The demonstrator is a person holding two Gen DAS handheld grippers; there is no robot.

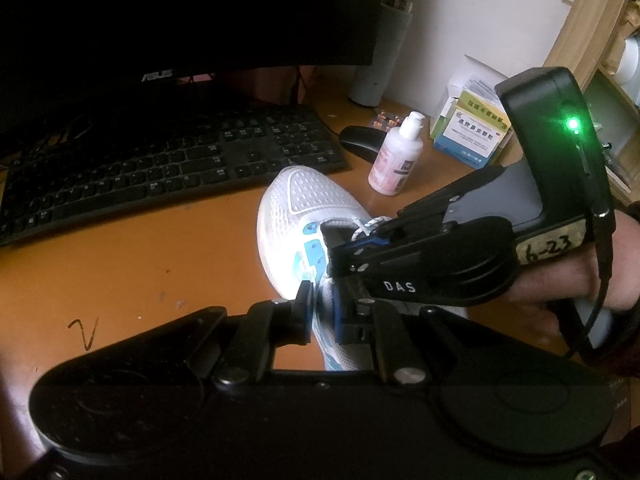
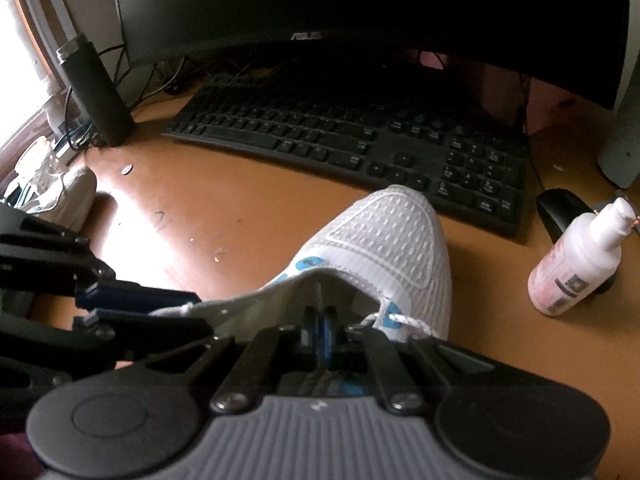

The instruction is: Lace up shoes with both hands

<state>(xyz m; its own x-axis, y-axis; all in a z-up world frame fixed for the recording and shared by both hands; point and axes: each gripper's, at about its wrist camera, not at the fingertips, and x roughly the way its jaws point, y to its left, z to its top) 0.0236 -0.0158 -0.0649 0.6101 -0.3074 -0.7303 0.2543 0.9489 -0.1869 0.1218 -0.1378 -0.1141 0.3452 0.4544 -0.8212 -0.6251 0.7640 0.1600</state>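
Note:
A white mesh sneaker with blue eyelet patches [image 1: 304,216] [image 2: 384,248] lies on the orange desk, toe toward the keyboard. In the left wrist view my left gripper [image 1: 324,312] is slightly open, its fingers straddling the shoe's side over the eyelets; nothing shows between them. My right gripper [image 1: 348,240] comes in from the right and is shut on the white lace [image 1: 370,226] over the tongue. In the right wrist view its jaws [image 2: 320,332] are closed, the lace [image 2: 400,320] runs off to the right, and the left gripper [image 2: 132,300] sits at the shoe's left edge.
A black keyboard [image 1: 168,164] [image 2: 360,136] and a dark monitor [image 1: 160,20] stand behind the shoe. A pink-white pump bottle [image 1: 396,156] [image 2: 576,264], a black mouse [image 1: 360,140] and medicine boxes [image 1: 472,128] are at the right. A dark flask [image 2: 96,92] stands at left.

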